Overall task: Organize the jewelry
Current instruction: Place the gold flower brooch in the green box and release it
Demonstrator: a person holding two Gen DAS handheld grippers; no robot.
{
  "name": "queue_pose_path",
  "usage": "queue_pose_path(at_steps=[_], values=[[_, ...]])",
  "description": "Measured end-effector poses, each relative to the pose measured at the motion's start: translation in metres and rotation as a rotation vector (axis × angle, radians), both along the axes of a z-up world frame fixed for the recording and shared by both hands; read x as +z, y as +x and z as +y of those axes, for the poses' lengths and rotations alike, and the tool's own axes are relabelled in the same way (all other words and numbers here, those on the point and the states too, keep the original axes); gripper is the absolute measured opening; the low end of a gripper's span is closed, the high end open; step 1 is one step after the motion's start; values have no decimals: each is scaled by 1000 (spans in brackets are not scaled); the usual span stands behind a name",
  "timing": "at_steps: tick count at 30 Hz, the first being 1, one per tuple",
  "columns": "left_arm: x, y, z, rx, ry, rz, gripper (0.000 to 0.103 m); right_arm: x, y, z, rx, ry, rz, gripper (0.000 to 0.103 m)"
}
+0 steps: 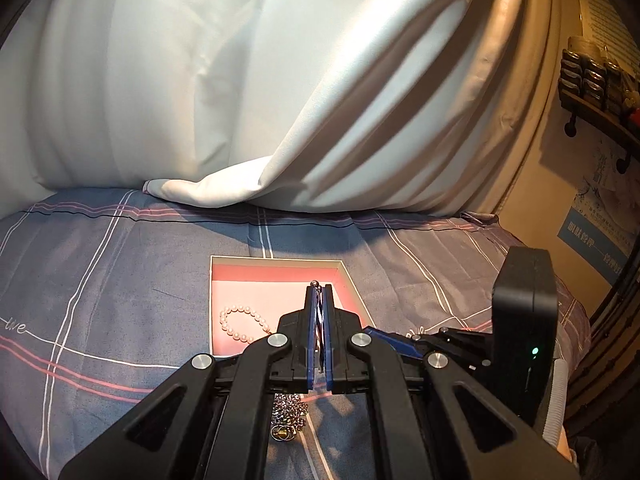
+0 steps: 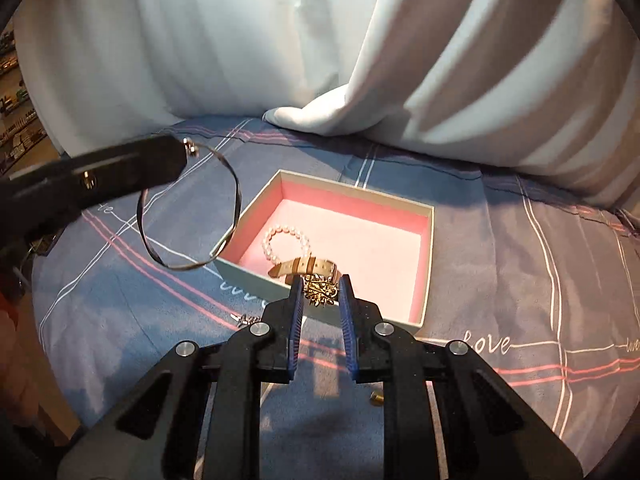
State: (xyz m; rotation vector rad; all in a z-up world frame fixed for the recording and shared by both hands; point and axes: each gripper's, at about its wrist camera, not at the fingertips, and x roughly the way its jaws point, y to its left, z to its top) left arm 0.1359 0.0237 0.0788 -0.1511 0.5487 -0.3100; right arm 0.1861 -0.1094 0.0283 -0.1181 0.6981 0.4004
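Note:
A pale box with a pink lining (image 2: 428, 240) lies on the bed; it also shows in the left wrist view (image 1: 276, 274). Inside lie a pearl bracelet (image 2: 286, 244), also in the left wrist view (image 1: 240, 324), and a tan watch strap (image 2: 304, 266). My left gripper (image 1: 319, 286) is shut on a thin dark bangle (image 2: 236, 200), which hangs in the air left of the box. My right gripper (image 2: 320, 280) is partly shut around a gold leaf brooch (image 2: 320, 292) at the box's near edge. A silver chain (image 1: 290, 410) and gold rings (image 1: 282, 434) lie under the left gripper.
The bed has a blue-grey plaid sheet (image 2: 520, 280). White pillows (image 1: 160, 80) rise behind the box. A small gold piece (image 2: 376, 399) and a silver clasp (image 2: 244, 320) lie on the sheet. A wall shelf (image 1: 600, 92) is at far right.

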Motion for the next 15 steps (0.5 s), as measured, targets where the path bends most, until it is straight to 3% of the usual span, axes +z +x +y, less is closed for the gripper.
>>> queue_pose_path(at_steps=[7,15], values=[[8,25,5,39,8,-10,3,34,30,2,-22,14,-51,19],[-9,70,11,84,41,62,3,25,69,7,-43,6,4,19]])
